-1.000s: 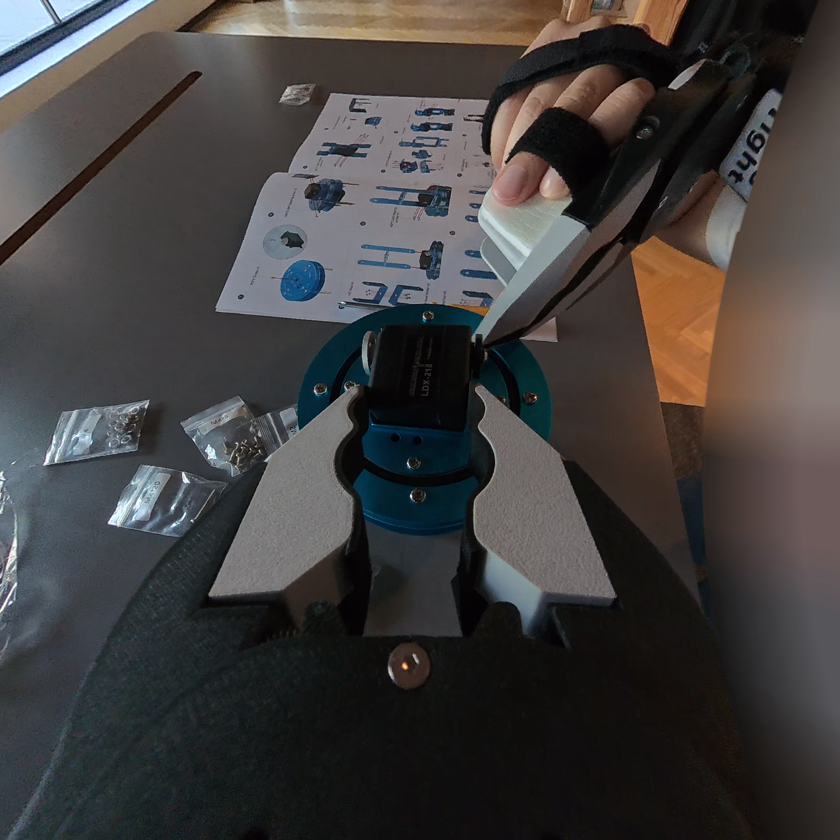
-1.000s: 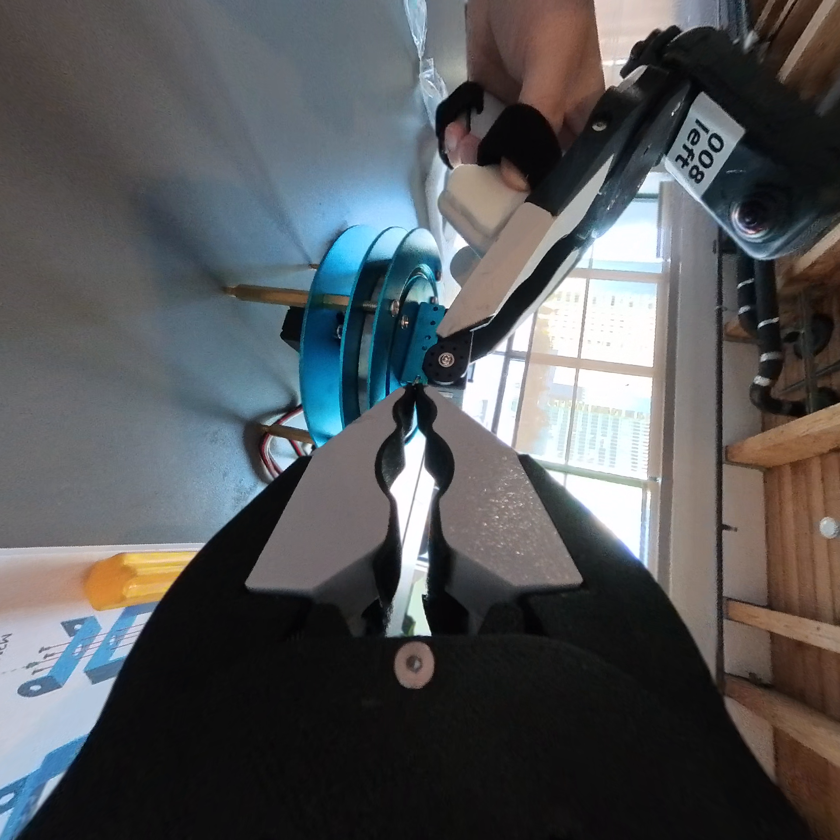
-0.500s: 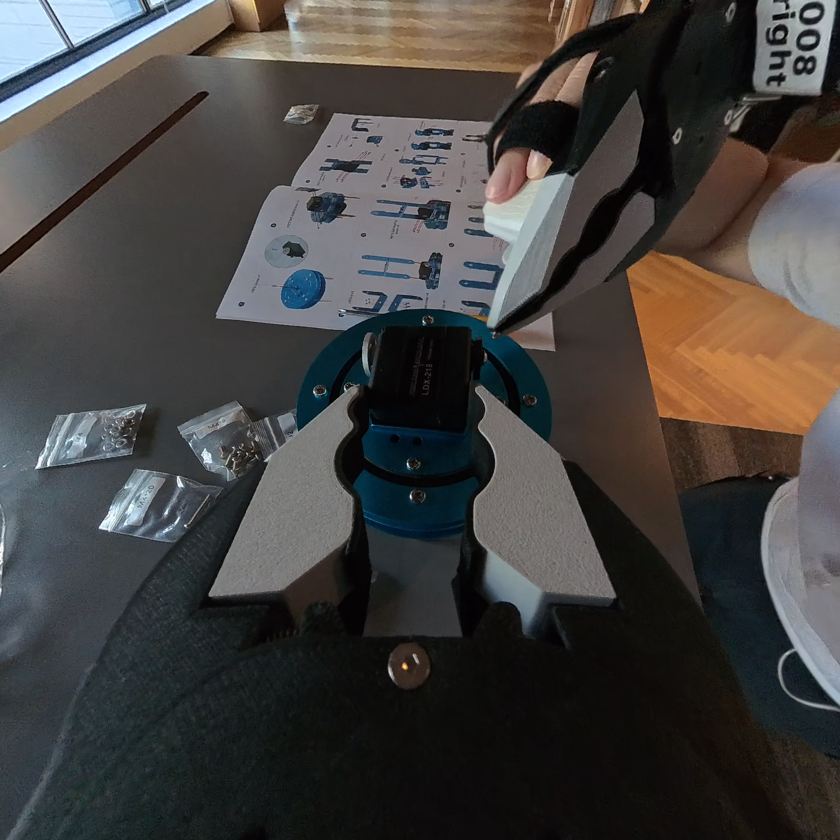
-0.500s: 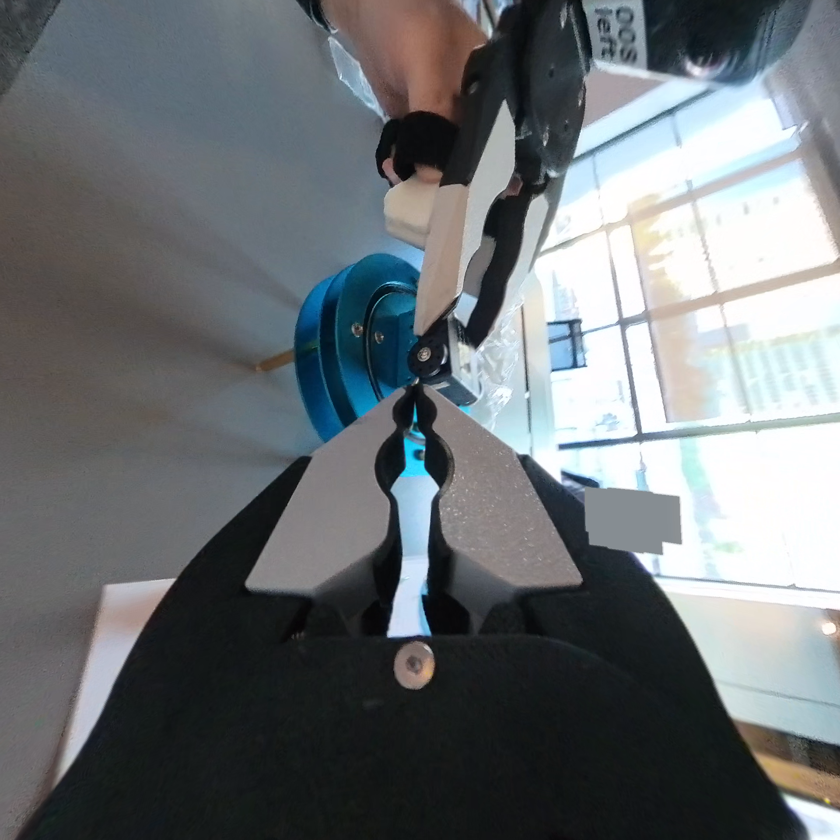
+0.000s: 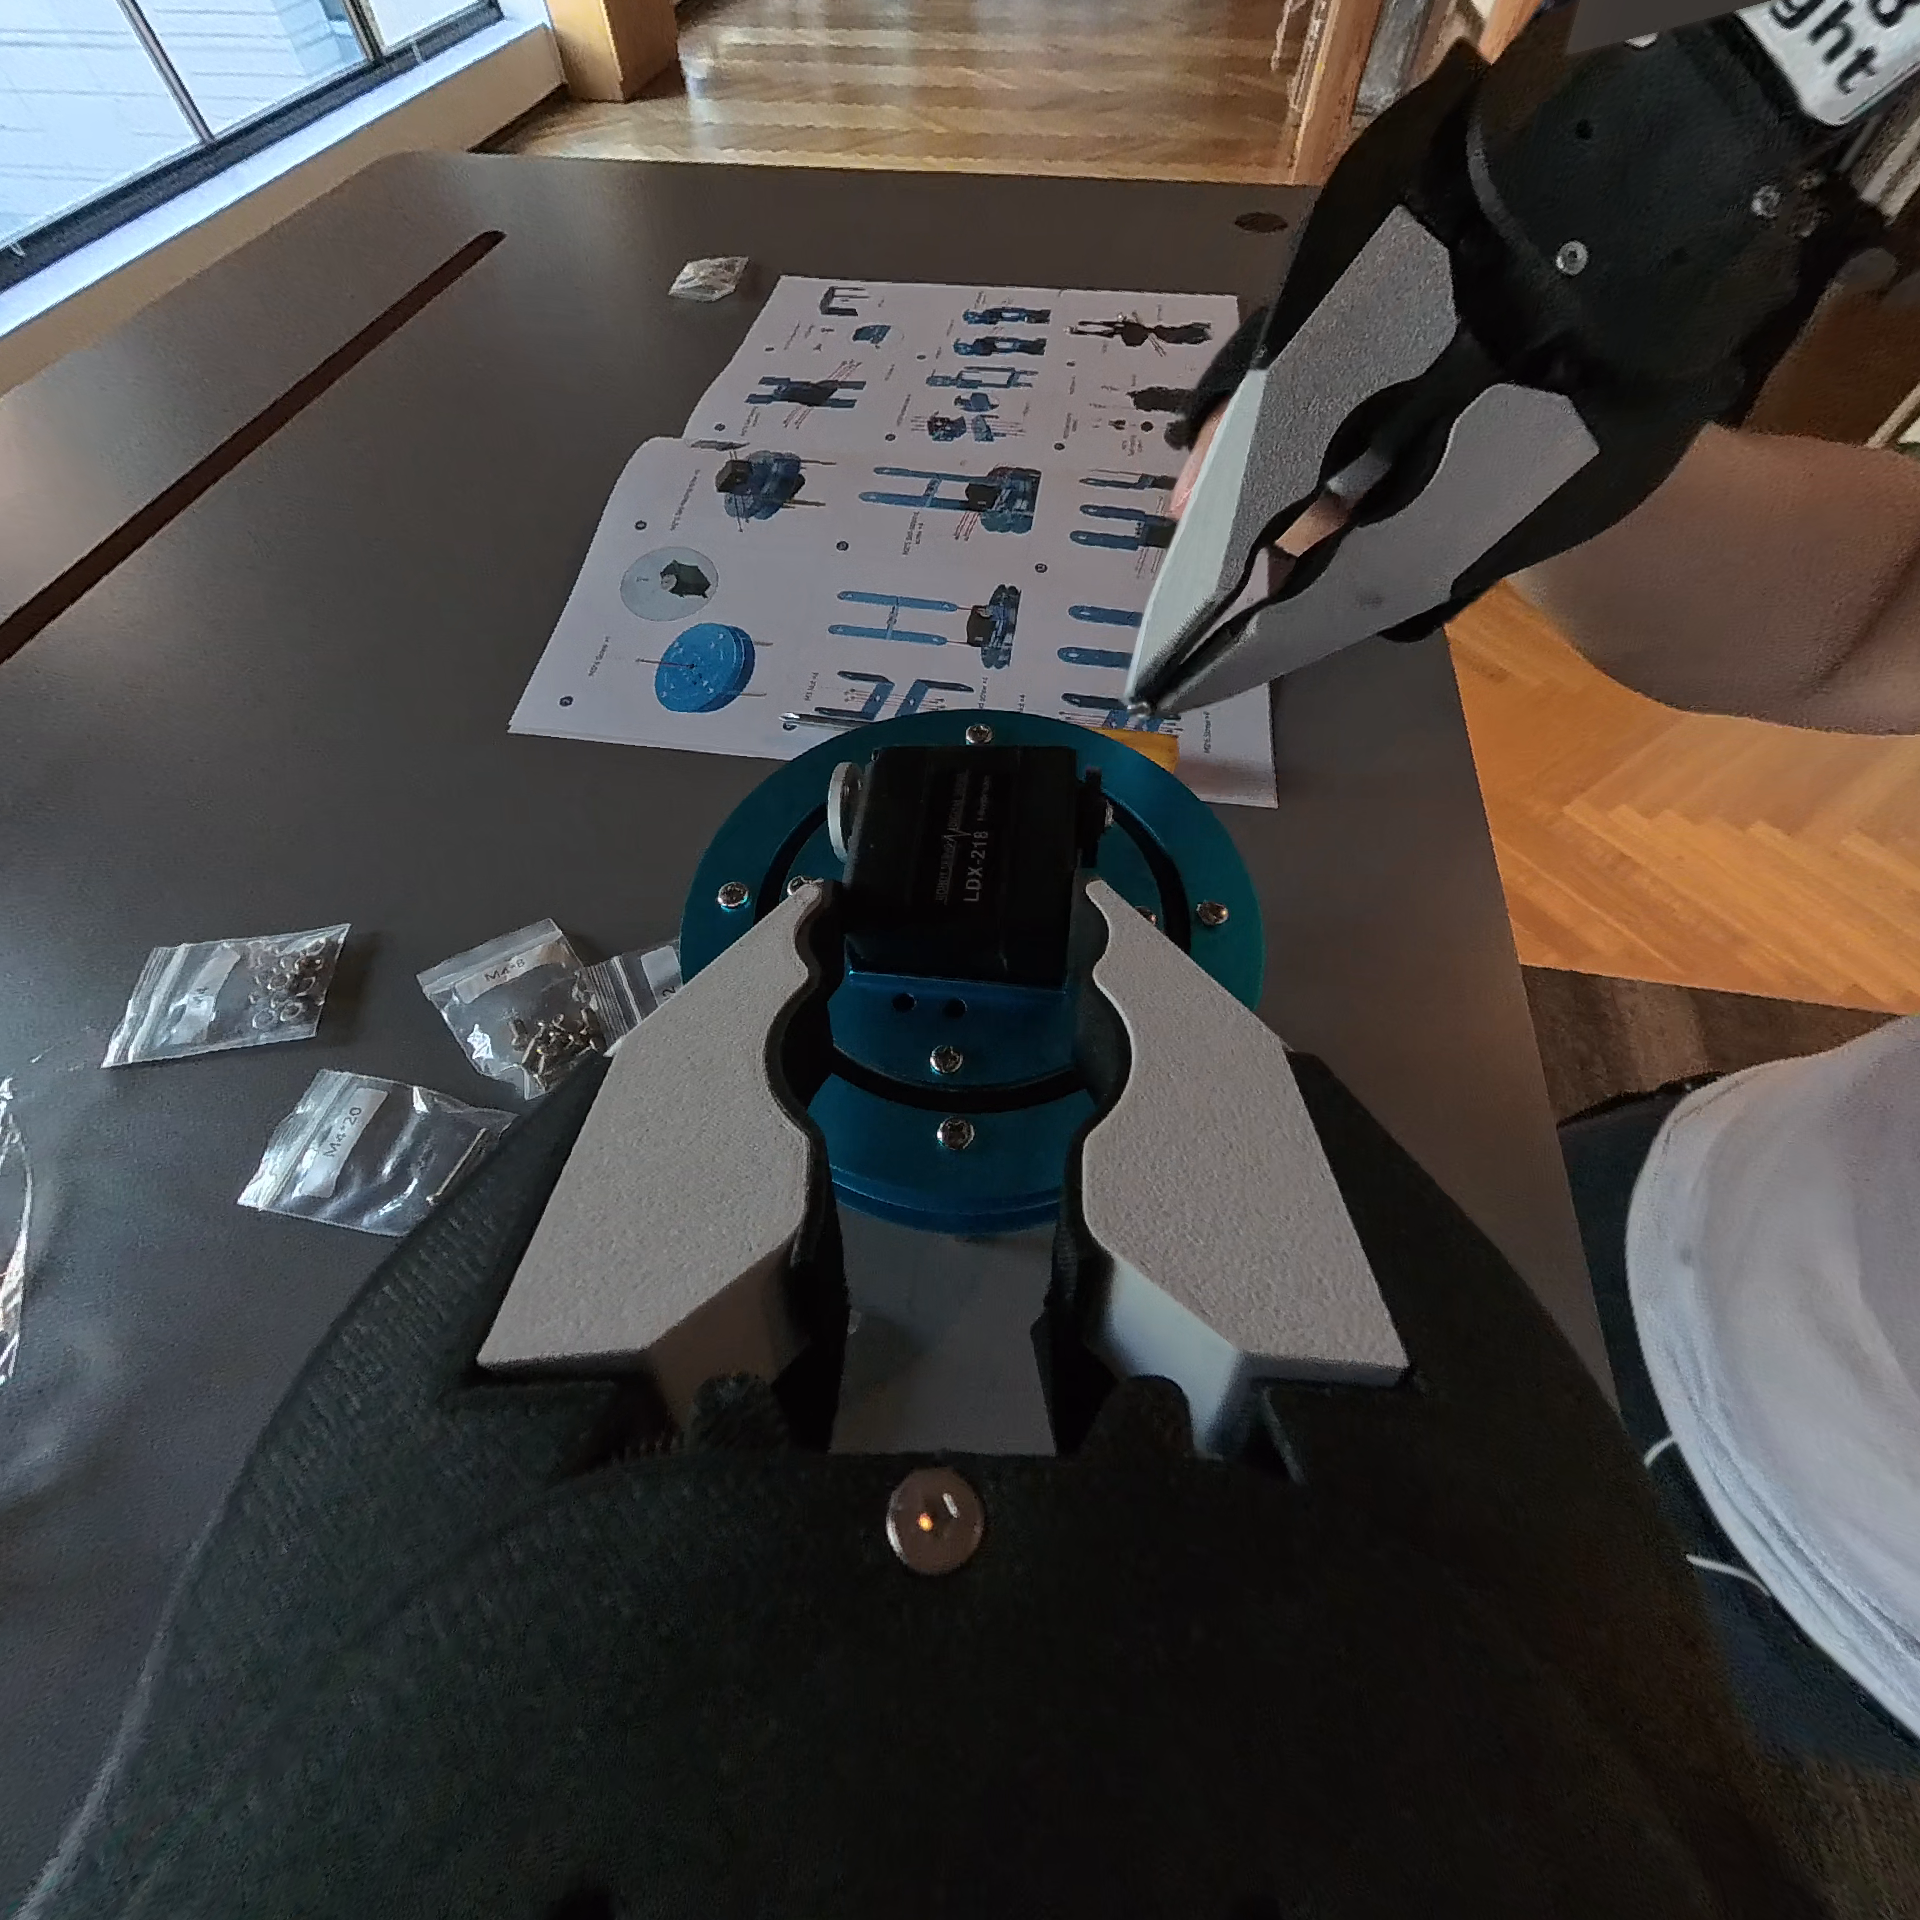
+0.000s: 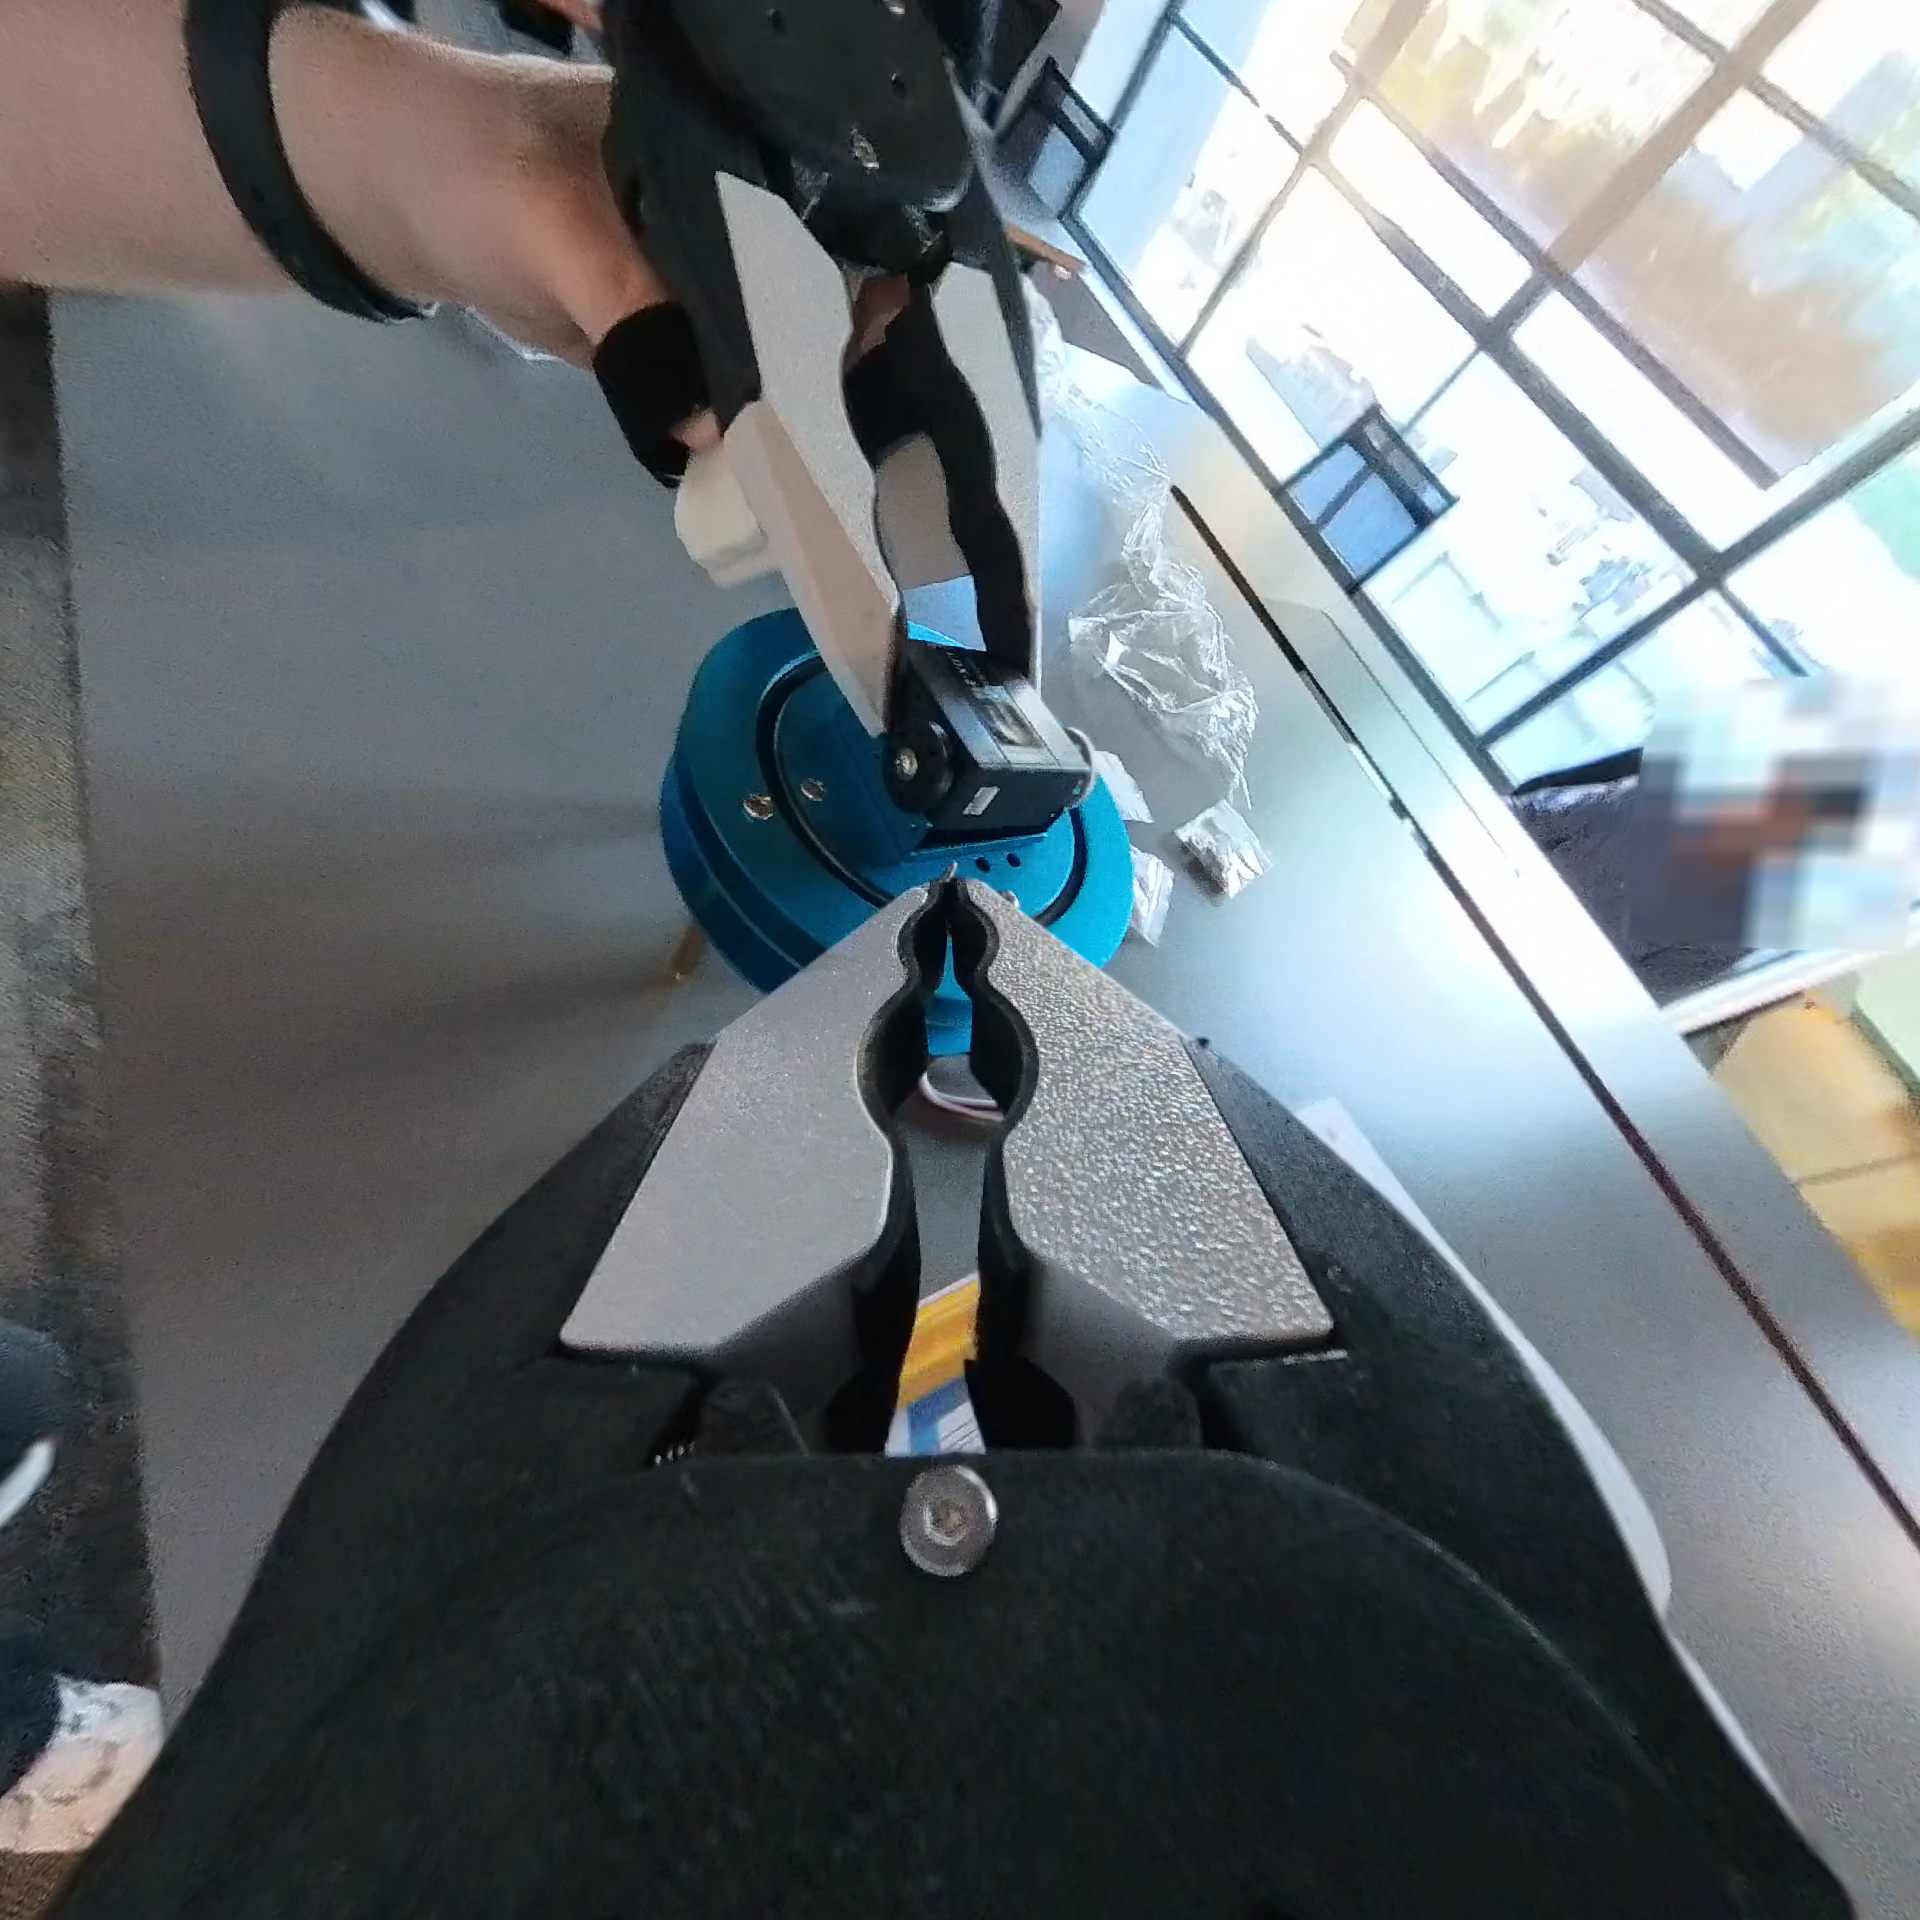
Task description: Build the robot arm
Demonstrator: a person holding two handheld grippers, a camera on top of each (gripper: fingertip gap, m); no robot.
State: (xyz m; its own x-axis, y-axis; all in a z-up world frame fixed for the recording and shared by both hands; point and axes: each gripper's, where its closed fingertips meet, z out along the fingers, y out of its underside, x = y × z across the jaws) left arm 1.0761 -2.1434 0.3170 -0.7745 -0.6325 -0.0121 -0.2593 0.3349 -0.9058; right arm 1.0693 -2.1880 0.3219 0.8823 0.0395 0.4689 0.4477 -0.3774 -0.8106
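Observation:
A black servo (image 5: 956, 852) sits in a blue bracket on a round blue base (image 5: 1195, 862) on the dark table. My left gripper (image 5: 951, 904) is shut on the servo, one finger on each side of it. The right wrist view shows the same grip (image 6: 956, 691) on the servo (image 6: 997, 748) and base (image 6: 727, 831). My right gripper (image 6: 948, 891) is shut, its tips in the air just off the base's edge. In the left wrist view it (image 5: 1143, 707) hovers beyond the base's far right. I cannot tell whether something tiny is pinched in its tips.
An open instruction sheet (image 5: 935, 499) lies beyond the base, with a yellow tool handle (image 5: 1143, 746) on its near edge. Small bags of screws (image 5: 229, 992) (image 5: 520, 1008) (image 5: 353, 1153) lie to the left. Crumpled plastic (image 6: 1153, 623) lies farther off. The table's right edge (image 5: 1496, 935) is close. My hands' fingertips stand some 6 cm from each other.
My right gripper has drawn back from the servo's right side, up and away toward the far right, staying shut. My left gripper has kept its hold on the servo.

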